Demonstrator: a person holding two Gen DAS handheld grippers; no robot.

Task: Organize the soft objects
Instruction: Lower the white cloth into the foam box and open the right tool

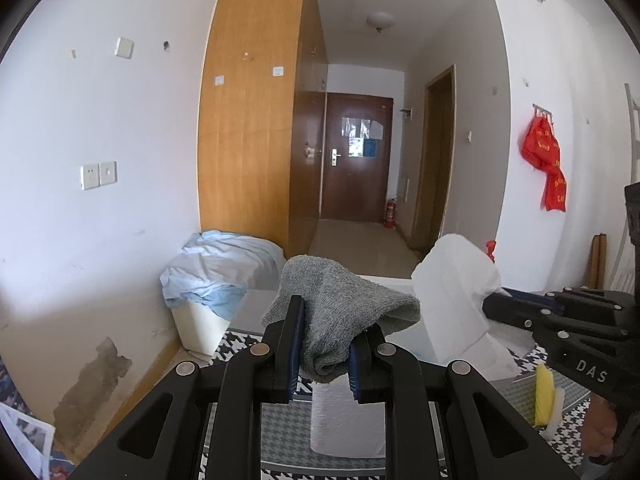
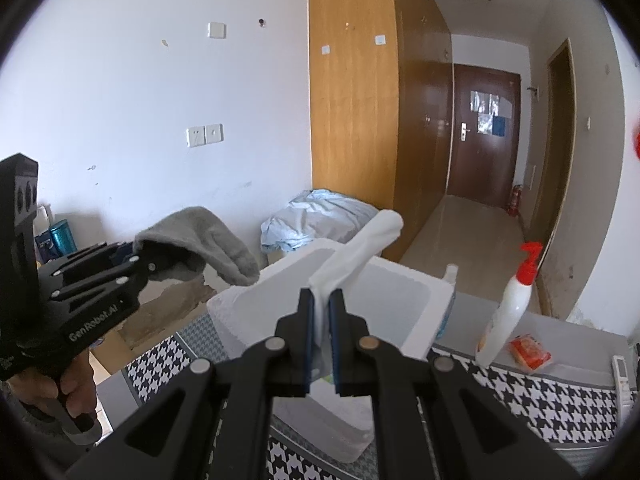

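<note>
1. From the left wrist we see our left gripper [image 1: 325, 344] with its fingers clamped on a grey cloth [image 1: 340, 312], held up above the white bin [image 1: 344, 420]; the right gripper [image 1: 496, 304] beside it pinches a white cloth [image 1: 460, 292]
2. From the right wrist, our right gripper [image 2: 321, 320] has its fingers closed on the white cloth [image 2: 360, 248] directly over the white bin [image 2: 420, 320]; the left gripper [image 2: 140, 258] holds the grey cloth [image 2: 200, 236] left of the bin; a lotion bottle [image 2: 510, 308] stands right of it on the desk [image 2: 560, 396]
</note>
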